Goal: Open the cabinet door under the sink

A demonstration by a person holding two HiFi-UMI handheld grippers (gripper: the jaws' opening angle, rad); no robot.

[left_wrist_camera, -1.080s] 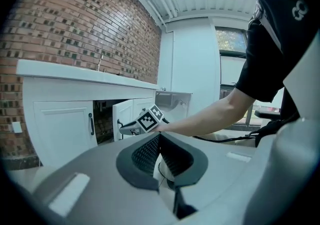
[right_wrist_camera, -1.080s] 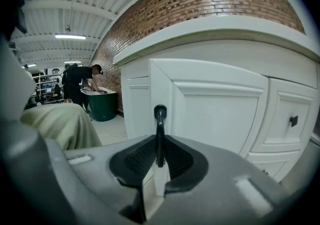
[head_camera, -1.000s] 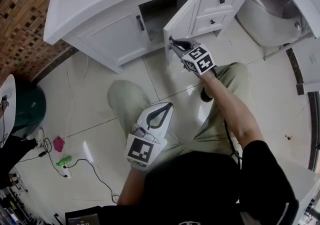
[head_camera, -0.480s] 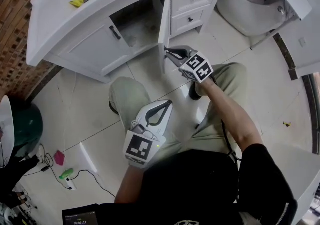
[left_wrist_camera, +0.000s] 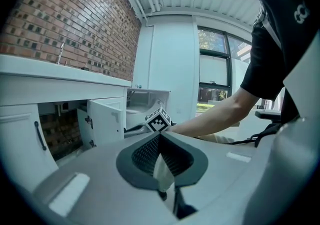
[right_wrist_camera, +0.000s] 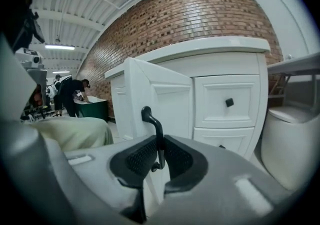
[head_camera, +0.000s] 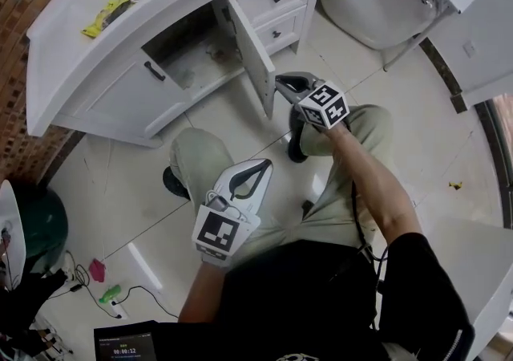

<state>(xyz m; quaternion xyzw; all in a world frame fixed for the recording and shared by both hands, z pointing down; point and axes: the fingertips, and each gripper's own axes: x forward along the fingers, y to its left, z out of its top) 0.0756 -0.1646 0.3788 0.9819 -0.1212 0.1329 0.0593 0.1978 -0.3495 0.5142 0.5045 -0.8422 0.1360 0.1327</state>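
white panelled cabinet door (head_camera: 255, 54): stood open from white vanity (head_camera: 112, 99) | black curved metal handle (right_wrist_camera: 155, 126): caught between right gripper (right_wrist_camera: 159, 145) jaws, closing on it | left gripper (head_camera: 264, 165): jaws pressed together, nothing held

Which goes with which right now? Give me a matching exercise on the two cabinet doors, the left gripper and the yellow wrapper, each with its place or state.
Things:
1. right door
2. left door
3. left gripper
4. wrapper

Places or states:
A. lying on the countertop
B. jaws together, empty
C. swung open
D. closed

Pairs: 1-C; 2-D; 3-B; 4-A

Aside: the right gripper has its jaws closing with the right door's handle between them.
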